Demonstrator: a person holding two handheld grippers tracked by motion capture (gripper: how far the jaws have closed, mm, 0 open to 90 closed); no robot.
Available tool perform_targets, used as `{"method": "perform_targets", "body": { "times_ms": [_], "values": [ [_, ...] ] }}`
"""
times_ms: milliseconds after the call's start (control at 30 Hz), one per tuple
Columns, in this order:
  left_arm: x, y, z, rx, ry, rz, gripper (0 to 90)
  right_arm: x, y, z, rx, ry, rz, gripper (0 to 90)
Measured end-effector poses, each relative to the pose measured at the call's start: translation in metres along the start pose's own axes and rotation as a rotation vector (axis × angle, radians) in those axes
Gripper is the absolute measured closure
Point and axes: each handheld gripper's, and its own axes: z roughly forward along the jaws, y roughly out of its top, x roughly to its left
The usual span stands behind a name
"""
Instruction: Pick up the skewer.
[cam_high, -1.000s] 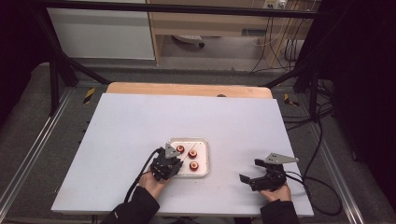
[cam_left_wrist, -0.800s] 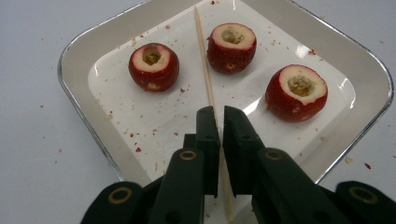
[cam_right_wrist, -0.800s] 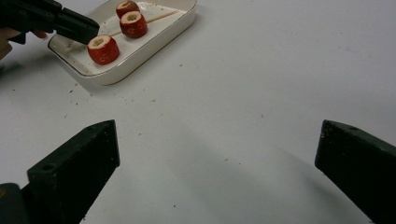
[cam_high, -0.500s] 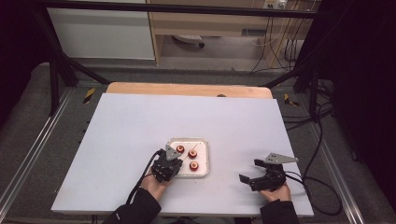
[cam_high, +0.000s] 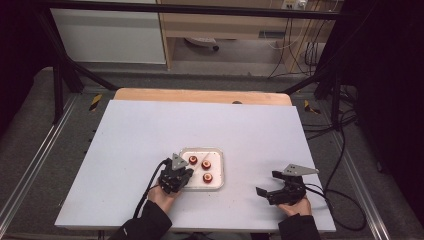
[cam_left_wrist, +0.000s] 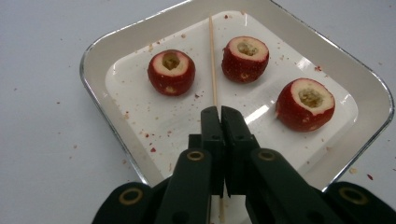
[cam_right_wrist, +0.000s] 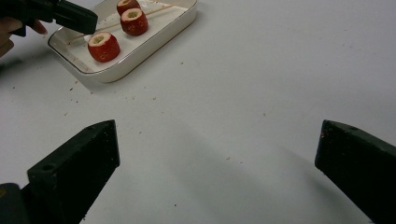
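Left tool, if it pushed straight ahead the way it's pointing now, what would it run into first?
Probably nothing until the far rim of the tray. The left tool is shut on a thin wooden stick, and its line runs along that stick, between two hollowed red fruits; the gap looks narrow.

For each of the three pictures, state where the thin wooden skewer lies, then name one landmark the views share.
High view: too thin to make out.
Left gripper view: skewer runs up the tray between two cored fruits, clamped in the left hand-held gripper.
Right gripper view: skewer top left, across the tray.
Shared landmark: white tray.
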Motion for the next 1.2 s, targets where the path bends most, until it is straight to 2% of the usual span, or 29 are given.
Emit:
{"method": "perform_targets", "body": {
  "times_ms": [267,433,700,1033,1200],
  "values": [
    [0.007,0.003,-0.013,-0.042,-0.034,0.009,88.6,0.0,0.0,0.0,-0.002,-0.004,-0.008,0.7],
    [0.009,0.003,-0.019,-0.051,-0.054,0.045,88.6,0.001,0.001,0.0,0.001,-0.01,-0.018,0.8],
    [0.011,0.004,-0.026,-0.057,-0.117,0.079,88.6,0.005,0.003,0.0,0.011,-0.024,-0.039,0.8],
    [0.011,0.006,-0.031,-0.048,-0.154,0.117,88.5,0.013,0.008,0.004,0.018,-0.037,-0.092,0.8],
    [0.007,0.008,-0.03,-0.033,-0.186,0.146,88.6,0.019,0.014,0.005,0.031,-0.057,-0.146,0.8]
  ]
}}
